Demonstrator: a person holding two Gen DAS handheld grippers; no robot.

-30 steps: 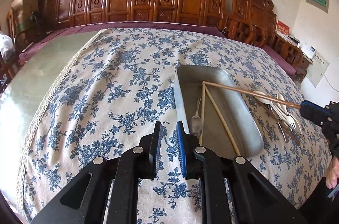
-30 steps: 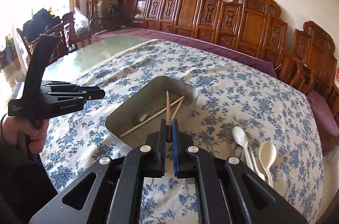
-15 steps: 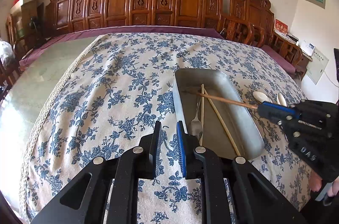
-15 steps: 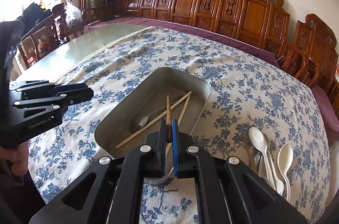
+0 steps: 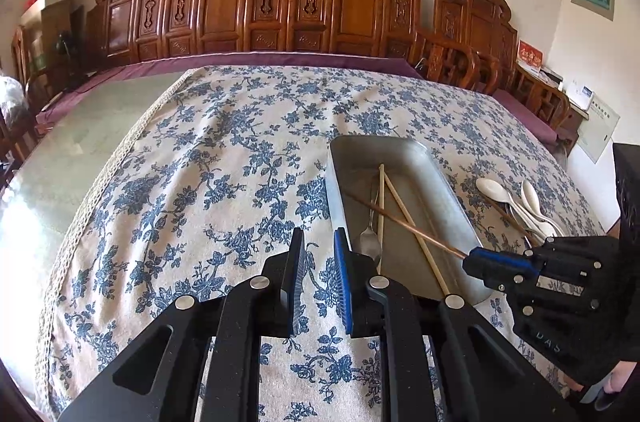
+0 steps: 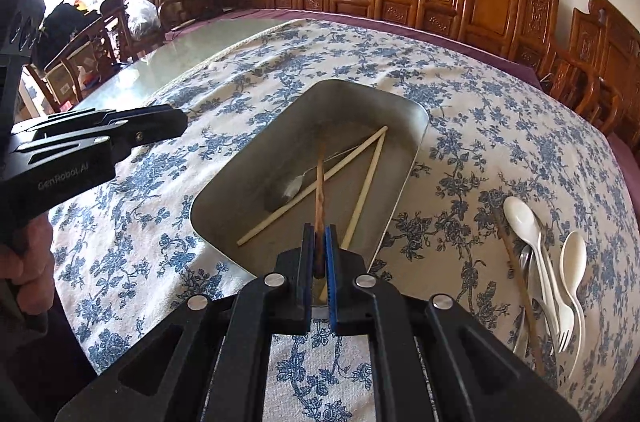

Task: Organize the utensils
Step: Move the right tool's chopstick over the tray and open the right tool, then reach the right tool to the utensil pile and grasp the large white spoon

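A metal tray (image 6: pixel 416 126) (image 5: pixel 448 178) lies on the flowered tablecloth. In it lie two pale chopsticks (image 6: pixel 366 182) (image 5: pixel 416 230) and a metal spoon (image 6: pixel 296 184) (image 5: pixel 370 242). My right gripper (image 6: pixel 319 234) (image 5: pixel 470 256) is shut on a dark brown chopstick (image 6: pixel 319 182) (image 5: pixel 400 222), whose far end reaches down into the tray. My left gripper (image 5: pixel 318 242) (image 6: pixel 180 124) is open and empty, over the cloth just left of the tray.
White plastic spoons (image 6: pixel 524 222) (image 5: pixel 496 192), a fork (image 6: pixel 562 334), metal cutlery and another brown chopstick (image 6: pixel 520 286) lie right of the tray. Carved wooden chairs (image 5: pixel 280 6) line the far side. Bare glass tabletop (image 5: pixel 72 150) lies left of the cloth.
My right gripper has moved down and forward with the brown chopstick, whose tip now dips into the tray. The left gripper has stayed nearly still.
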